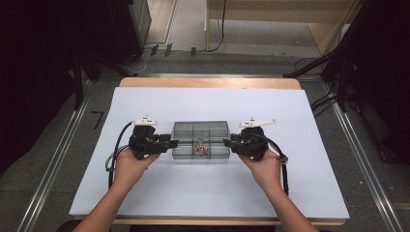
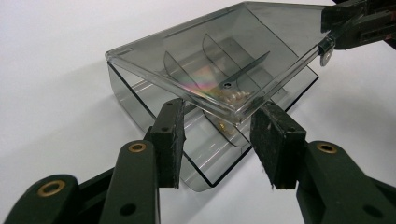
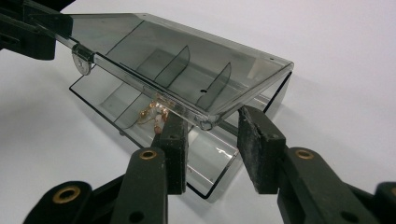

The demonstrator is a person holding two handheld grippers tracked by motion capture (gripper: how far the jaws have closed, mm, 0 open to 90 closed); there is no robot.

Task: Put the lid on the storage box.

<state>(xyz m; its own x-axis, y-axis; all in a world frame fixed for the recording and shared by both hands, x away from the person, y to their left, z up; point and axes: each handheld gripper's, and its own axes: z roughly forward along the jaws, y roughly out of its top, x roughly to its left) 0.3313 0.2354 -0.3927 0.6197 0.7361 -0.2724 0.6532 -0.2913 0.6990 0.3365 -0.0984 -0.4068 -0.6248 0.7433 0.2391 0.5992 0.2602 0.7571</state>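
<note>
Centrally on the white sheet covering the bench (image 1: 300,193) sits one smoky transparent compartment box (image 1: 200,140), with one gripper at each short end. Two hands hold the two grippers: the left gripper (image 1: 170,143) meets the box's left end and the right gripper (image 1: 227,141) its right end.

From the left gripper view, its two black fingers (image 2: 169,140) stand partly open on either side of the near corner of the box's lid (image 2: 219,56); the pads look just beside the lid's edge, and I cannot tell whether they press on it. The lid is raised at a tilt above the tray (image 2: 140,100), hinged along the far side.

From the right gripper view, the same holds: two fingers (image 3: 259,144) flank the lid's near corner (image 3: 210,121), partly open, contact uncertain.

Through the clear plastic, two short curved dividers show across one long divider running the length of the tray. One small cluster of gold-coloured bits (image 3: 154,112) lies in a compartment on the near side; its pieces are too small to count. One small round latch tab (image 3: 83,63) hangs at the lid's front edge.
</note>
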